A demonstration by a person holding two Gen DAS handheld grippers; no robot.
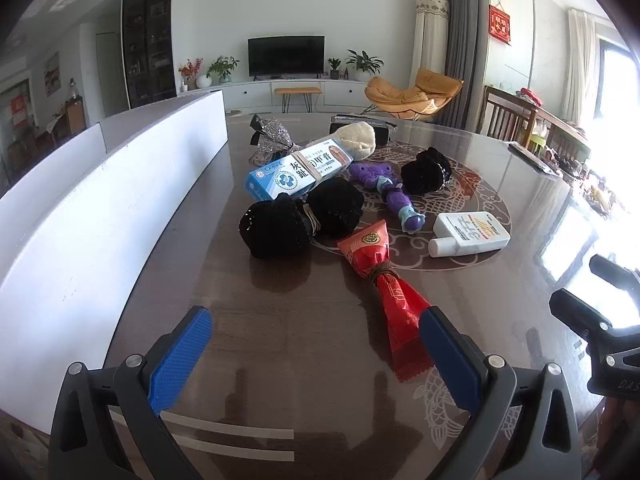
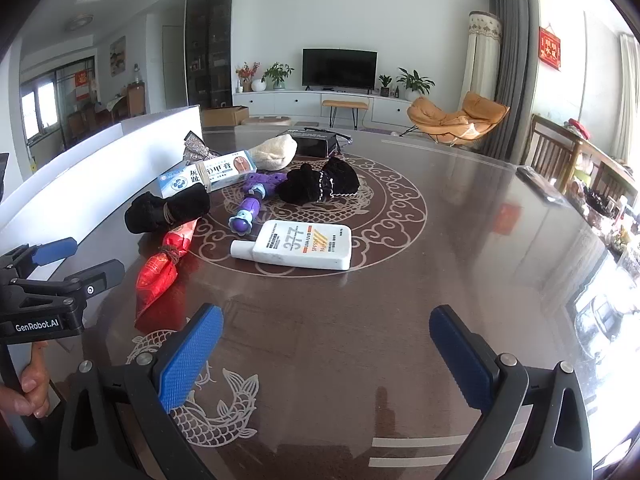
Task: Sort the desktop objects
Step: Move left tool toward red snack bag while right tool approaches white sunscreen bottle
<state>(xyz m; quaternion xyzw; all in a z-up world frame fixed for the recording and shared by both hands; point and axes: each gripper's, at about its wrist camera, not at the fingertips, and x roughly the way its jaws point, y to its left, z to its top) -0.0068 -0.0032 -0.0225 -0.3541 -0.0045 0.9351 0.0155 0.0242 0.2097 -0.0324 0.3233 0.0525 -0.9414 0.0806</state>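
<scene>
The left gripper (image 1: 316,340) is spread wide with nothing between its blue pads, tipped down toward the table (image 1: 280,340). Straight ahead of it, and closest of all the clutter, lies the red packet (image 1: 384,280), tied with cord at its waist. Its long axis runs away from the gripper and slightly to the left, and its near serrated end sits just beside the right-hand pad, so by my reading a small sidestep to the right would put the jaws astride it. Beyond it sit two black knitted bundles (image 1: 300,216), a blue and white box (image 1: 296,172), a purple toy (image 1: 394,196) and a white bottle (image 1: 472,236) off to the right.

The right gripper (image 2: 326,352) is likewise fully released and empty above bare table. The white bottle (image 2: 300,246) lies ahead and a little left of it, long axis crosswise, cap pointing left. I judge this hand the nearer one for the bottle, and the left hand nearer for the packet.

Only the right wrist view shows the bottle's printed face squarely, plus the person's fingers (image 2: 34,384) on the left handle. Only the left view shows the packet's full length and its far flared end.
</scene>
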